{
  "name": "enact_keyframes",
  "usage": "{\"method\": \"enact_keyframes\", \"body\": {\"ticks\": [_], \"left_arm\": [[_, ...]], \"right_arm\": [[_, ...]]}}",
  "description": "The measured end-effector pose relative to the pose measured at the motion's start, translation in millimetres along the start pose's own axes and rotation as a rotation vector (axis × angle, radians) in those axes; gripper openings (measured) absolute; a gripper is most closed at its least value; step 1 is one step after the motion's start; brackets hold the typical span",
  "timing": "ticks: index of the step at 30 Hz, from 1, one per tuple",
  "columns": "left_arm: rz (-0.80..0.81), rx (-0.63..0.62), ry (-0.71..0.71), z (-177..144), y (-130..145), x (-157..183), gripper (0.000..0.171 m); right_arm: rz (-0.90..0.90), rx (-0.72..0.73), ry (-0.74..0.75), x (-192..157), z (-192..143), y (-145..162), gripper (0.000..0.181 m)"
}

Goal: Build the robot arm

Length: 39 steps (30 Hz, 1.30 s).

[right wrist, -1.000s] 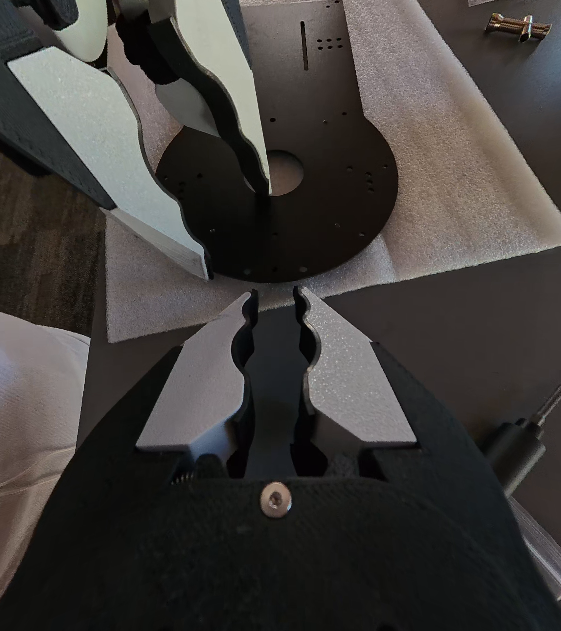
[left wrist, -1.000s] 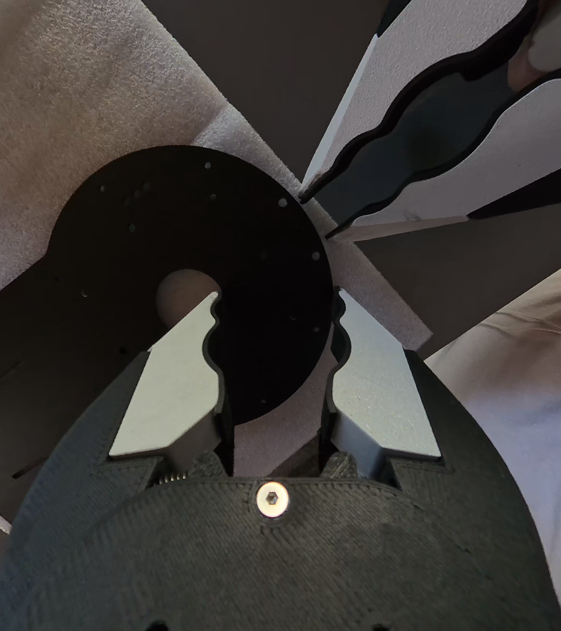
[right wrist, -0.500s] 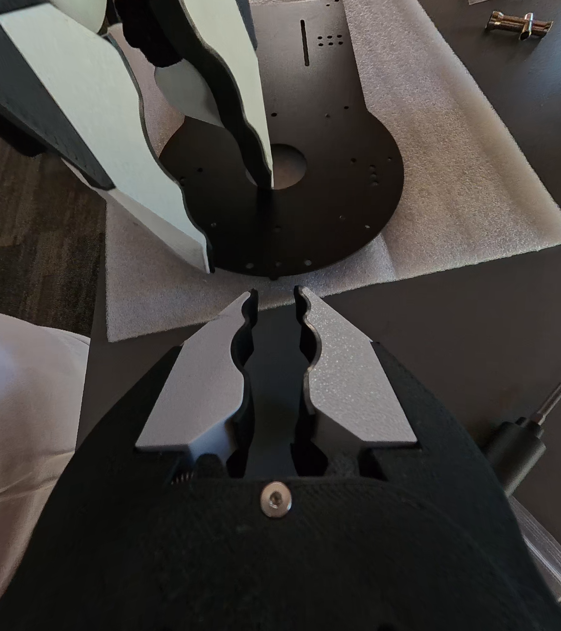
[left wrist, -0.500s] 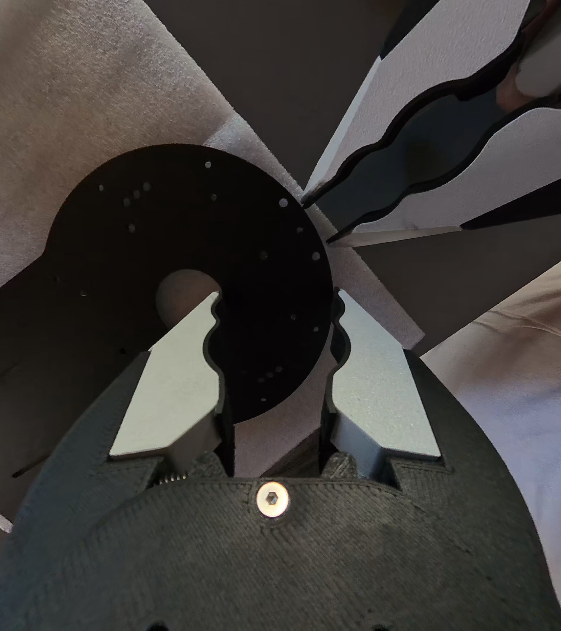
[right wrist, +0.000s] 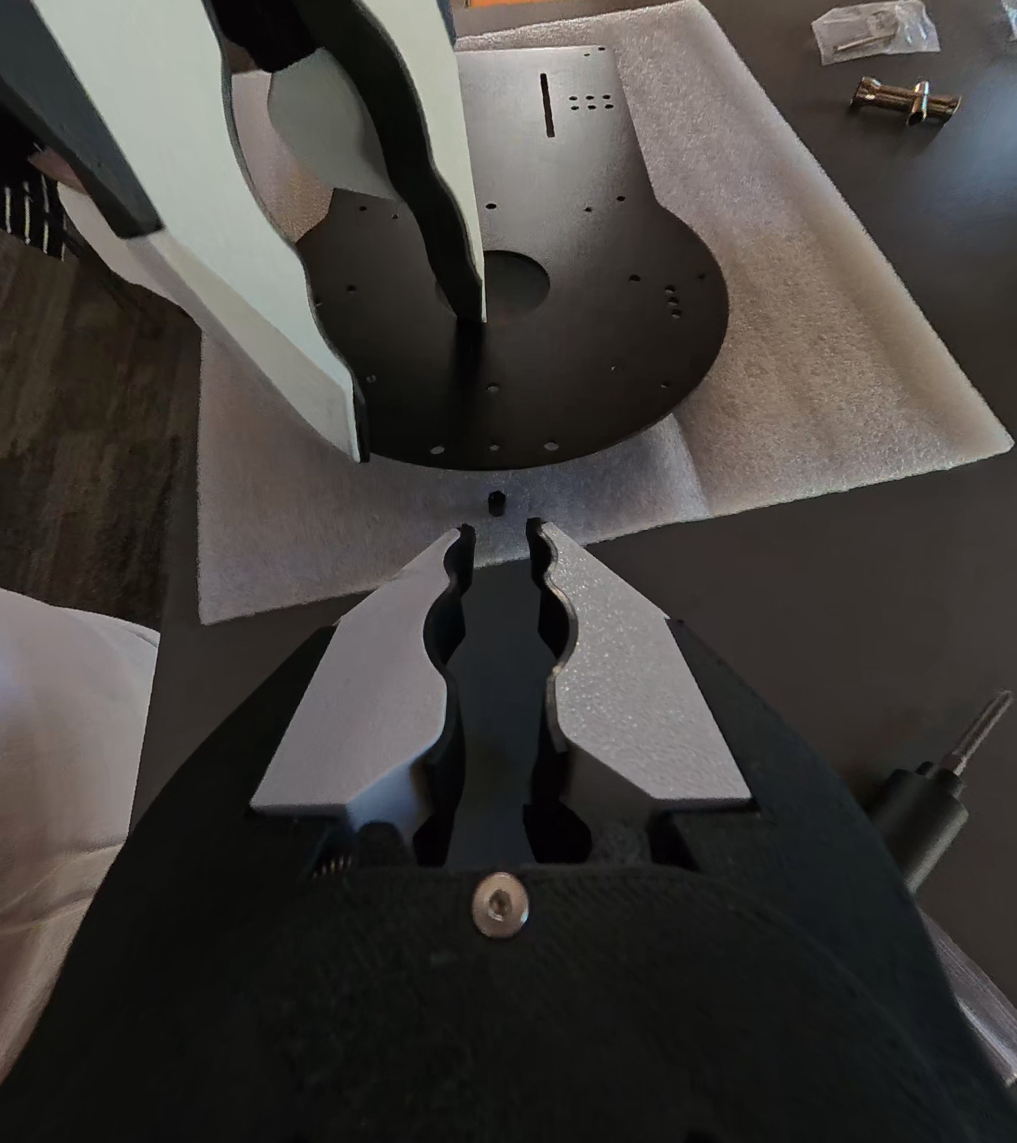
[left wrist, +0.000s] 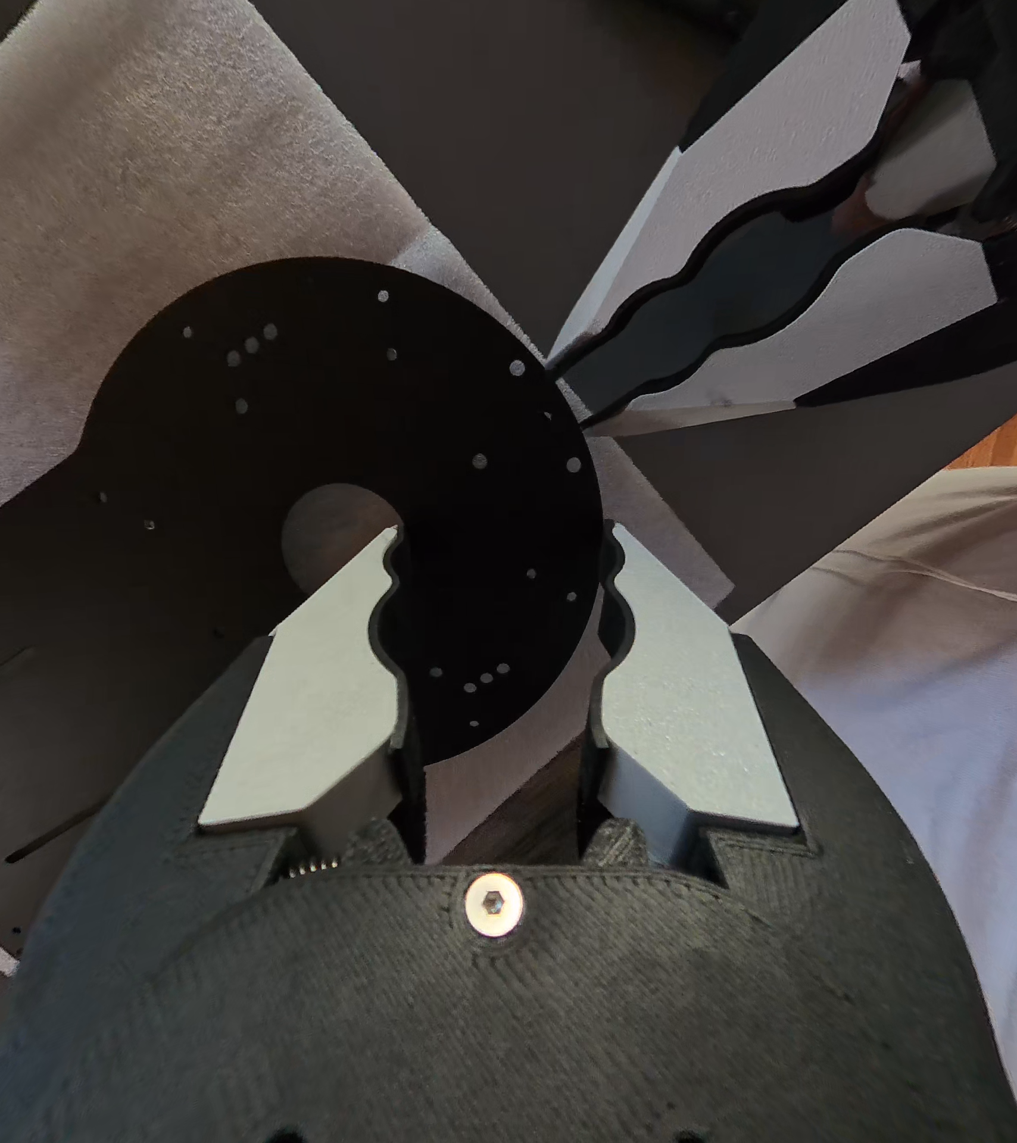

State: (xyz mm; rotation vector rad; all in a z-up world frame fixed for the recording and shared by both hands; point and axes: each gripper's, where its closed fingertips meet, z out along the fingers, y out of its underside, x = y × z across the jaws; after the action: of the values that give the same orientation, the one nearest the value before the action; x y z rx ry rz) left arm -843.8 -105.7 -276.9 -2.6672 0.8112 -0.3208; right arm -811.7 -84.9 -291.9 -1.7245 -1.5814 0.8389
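Note:
A black round plate [left wrist: 308, 433] with a central hole and several small holes lies on a grey foam sheet [left wrist: 91, 216]. My left gripper [left wrist: 503, 538] is open and straddles the plate's ring: one fingertip is at the central hole, the other at the outer rim. It also shows in the right wrist view [right wrist: 416, 383]. My right gripper [right wrist: 500, 529] is open by a narrow gap and empty, its tips over the foam's [right wrist: 803, 309] near edge beside the plate [right wrist: 586, 346]. A small black piece [right wrist: 497, 500] stands on the foam just before those tips. The right gripper also shows in the left wrist view [left wrist: 569, 397].
On the dark table [right wrist: 803, 618] lie a metal T-shaped tool [right wrist: 905, 102], clear bags of small parts [right wrist: 877, 28] and a black-handled screwdriver [right wrist: 920, 816]. A person's light clothing [right wrist: 29, 773] is at the near left. Wood floor [right wrist: 29, 371] lies past the table's left edge. About 5 cm separates my left fingertips from my right.
The right gripper has drawn back a little from the plate, and the small black piece now shows on the foam before its tips. The left gripper has stayed on the plate.

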Motion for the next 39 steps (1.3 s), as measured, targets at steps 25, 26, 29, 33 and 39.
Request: {"method": "enact_keyframes", "body": {"ticks": [25, 26, 29, 33, 39], "left_arm": [[0.026, -0.053, -0.056, 11, 10, 1, 0.060], [0.024, -0.051, -0.056, 11, 10, 1, 0.060], [0.025, -0.053, -0.059, 11, 10, 1, 0.060], [0.026, -0.054, -0.063, 12, 10, 2, 0.060], [0.032, -0.056, -0.069, 14, 11, 2, 0.060]], "right_arm": [[0.019, -0.051, 0.002, 3, 6, 6, 0.016], [0.015, -0.052, 0.005, 3, 6, 6, 0.016], [0.016, -0.052, 0.005, 3, 6, 6, 0.016], [0.020, -0.052, 0.002, 3, 6, 6, 0.016], [0.021, -0.052, 0.002, 3, 6, 6, 0.016]]}}
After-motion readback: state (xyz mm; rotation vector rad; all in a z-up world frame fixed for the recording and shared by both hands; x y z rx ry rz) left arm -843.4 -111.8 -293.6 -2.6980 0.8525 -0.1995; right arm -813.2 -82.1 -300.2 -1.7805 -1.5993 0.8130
